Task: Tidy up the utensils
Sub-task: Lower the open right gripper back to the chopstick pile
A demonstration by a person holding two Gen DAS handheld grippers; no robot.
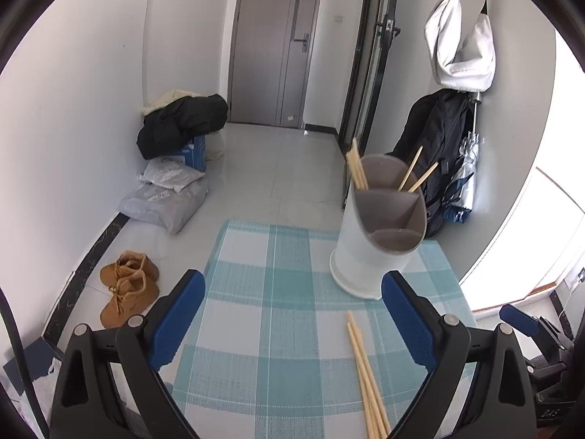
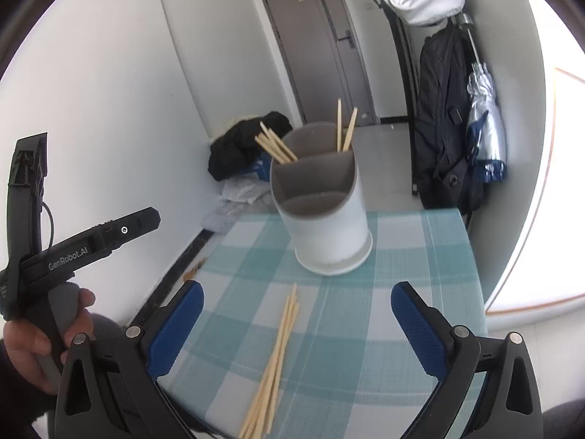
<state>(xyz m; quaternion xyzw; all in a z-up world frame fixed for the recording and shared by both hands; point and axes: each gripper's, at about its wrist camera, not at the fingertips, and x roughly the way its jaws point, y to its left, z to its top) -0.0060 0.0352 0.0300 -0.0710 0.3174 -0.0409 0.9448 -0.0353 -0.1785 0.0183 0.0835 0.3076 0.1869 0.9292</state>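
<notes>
A small table under a teal-and-white checked cloth (image 2: 384, 292) stands in an entry hall, with a grey door at the far end and coats and a bag hanging on the wall. On the cloth stands a white utensil holder (image 2: 325, 226) with grey compartments; several chopsticks already lean in its two rear sections.

The loose chopsticks (image 2: 276, 362) lie flat in a bundle ahead of the right gripper (image 2: 297, 309), inside the span of its blue fingers (image 2: 175, 325) and nearer the left one. Their long axis runs nearly along the gripper's pointing line, tips toward the holder, so the jaws stand roughly across it. Those jaws are spread wide, nothing between the pads.

For the left gripper (image 1: 292, 305), also spread wide and empty, the same bundle (image 1: 365, 376) lies low beside its right finger (image 1: 406, 318), off centre. The right gripper looks better placed for the pickup.
</notes>
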